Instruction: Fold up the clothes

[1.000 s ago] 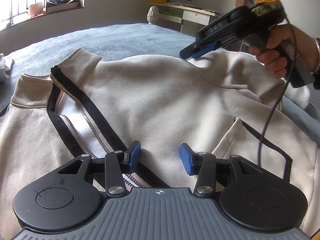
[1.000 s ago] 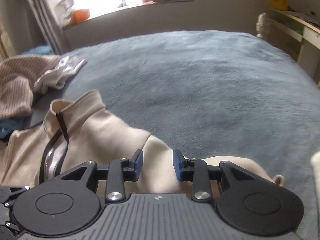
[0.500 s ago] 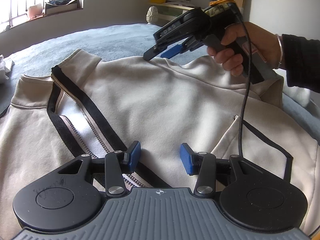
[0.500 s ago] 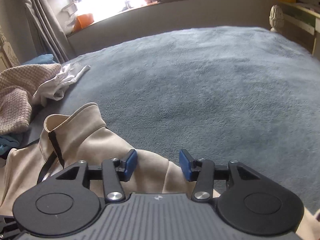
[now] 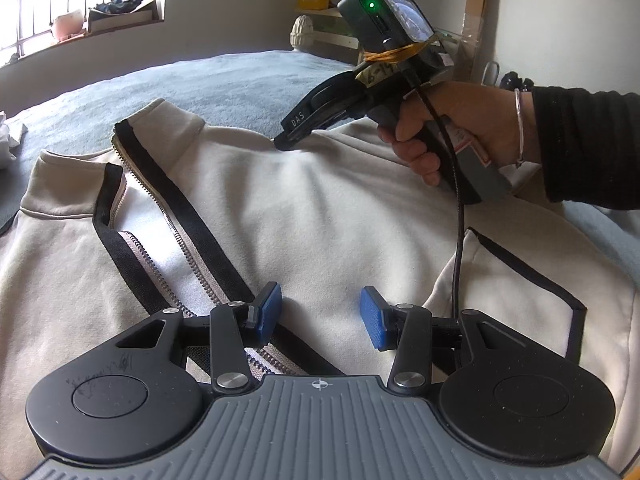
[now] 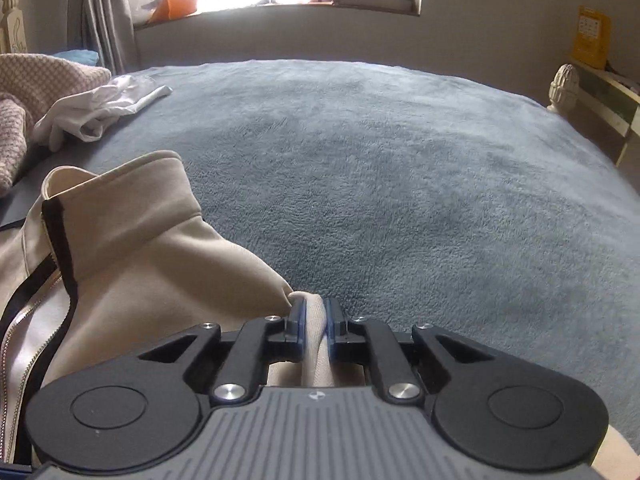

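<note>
A cream zip jacket (image 5: 320, 208) with black trim lies front-up on a blue-grey blanket, its zipper partly undone. My left gripper (image 5: 320, 314) hovers open low over the jacket's chest, beside the zipper, with nothing between its blue pads. In the left wrist view a hand holds my right gripper (image 5: 285, 142) at the jacket's far shoulder edge. The right wrist view shows that gripper (image 6: 315, 320) shut on a pinch of the cream jacket (image 6: 144, 256) at the shoulder seam, just right of the upright collar (image 6: 120, 196).
The blue-grey blanket (image 6: 400, 184) spreads wide beyond the jacket. A white garment (image 6: 100, 108) and a pink knit (image 6: 28, 100) lie at the far left. A pale bedpost knob (image 6: 562, 88) and shelves stand at the right, and a windowsill runs along the back.
My right gripper has moved left along the jacket's far shoulder and gone from open to shut on the fabric. The left gripper has stayed where it was.
</note>
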Demonstrator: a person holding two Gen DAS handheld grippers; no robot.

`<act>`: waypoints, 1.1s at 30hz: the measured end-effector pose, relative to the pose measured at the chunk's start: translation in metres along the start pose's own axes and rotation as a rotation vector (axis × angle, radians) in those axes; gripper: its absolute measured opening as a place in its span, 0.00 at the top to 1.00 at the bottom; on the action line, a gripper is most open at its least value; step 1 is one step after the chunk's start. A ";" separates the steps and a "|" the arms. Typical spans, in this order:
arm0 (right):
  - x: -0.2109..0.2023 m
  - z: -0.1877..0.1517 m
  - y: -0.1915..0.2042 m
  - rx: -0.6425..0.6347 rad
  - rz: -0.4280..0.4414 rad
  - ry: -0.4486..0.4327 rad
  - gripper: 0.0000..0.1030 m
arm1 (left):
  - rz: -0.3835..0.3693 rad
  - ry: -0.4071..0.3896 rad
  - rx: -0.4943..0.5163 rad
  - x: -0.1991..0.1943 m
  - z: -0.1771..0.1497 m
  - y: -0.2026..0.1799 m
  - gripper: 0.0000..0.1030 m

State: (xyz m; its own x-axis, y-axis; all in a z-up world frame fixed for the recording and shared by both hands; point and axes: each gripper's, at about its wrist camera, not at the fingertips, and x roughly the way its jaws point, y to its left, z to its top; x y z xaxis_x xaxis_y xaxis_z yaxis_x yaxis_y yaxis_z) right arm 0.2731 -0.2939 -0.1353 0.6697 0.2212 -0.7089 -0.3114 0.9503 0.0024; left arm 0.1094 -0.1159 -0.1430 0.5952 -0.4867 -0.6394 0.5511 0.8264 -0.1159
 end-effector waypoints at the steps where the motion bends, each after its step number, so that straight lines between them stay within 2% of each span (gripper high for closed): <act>1: -0.002 0.003 -0.002 0.021 -0.006 -0.010 0.83 | -0.002 0.000 -0.001 0.000 0.000 0.000 0.58; 2: -0.008 0.007 -0.005 0.052 -0.018 -0.014 0.75 | -0.004 -0.001 -0.002 0.000 0.000 0.001 0.58; 3: -0.012 0.011 -0.007 0.076 -0.016 -0.015 0.73 | -0.006 -0.002 -0.002 -0.001 -0.001 0.001 0.58; 10: -0.018 0.037 0.011 0.109 0.283 -0.003 0.74 | -0.003 -0.009 -0.001 -0.001 -0.002 -0.002 0.58; 12: -0.005 0.039 0.030 0.069 0.325 0.024 0.75 | 0.000 -0.014 0.000 -0.003 -0.004 -0.004 0.58; 13: 0.004 0.039 0.040 0.045 0.314 0.044 0.75 | 0.001 -0.017 0.000 -0.004 -0.005 -0.004 0.58; 28: 0.017 0.019 -0.009 0.289 0.156 0.161 0.74 | -0.010 -0.011 -0.019 -0.007 -0.005 -0.001 0.58; 30: 0.017 0.013 -0.011 0.282 0.149 0.130 0.76 | -0.012 -0.010 -0.020 -0.008 -0.004 -0.001 0.58; 33: -0.014 0.015 -0.020 0.414 0.164 0.090 0.74 | -0.029 -0.007 -0.038 -0.010 -0.002 0.002 0.57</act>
State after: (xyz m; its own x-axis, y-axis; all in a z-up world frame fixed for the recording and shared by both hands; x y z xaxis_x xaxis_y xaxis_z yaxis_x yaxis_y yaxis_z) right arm 0.2795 -0.3127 -0.1148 0.5668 0.3735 -0.7344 -0.1002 0.9160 0.3885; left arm 0.1029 -0.1090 -0.1385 0.5836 -0.5125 -0.6299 0.5459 0.8219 -0.1630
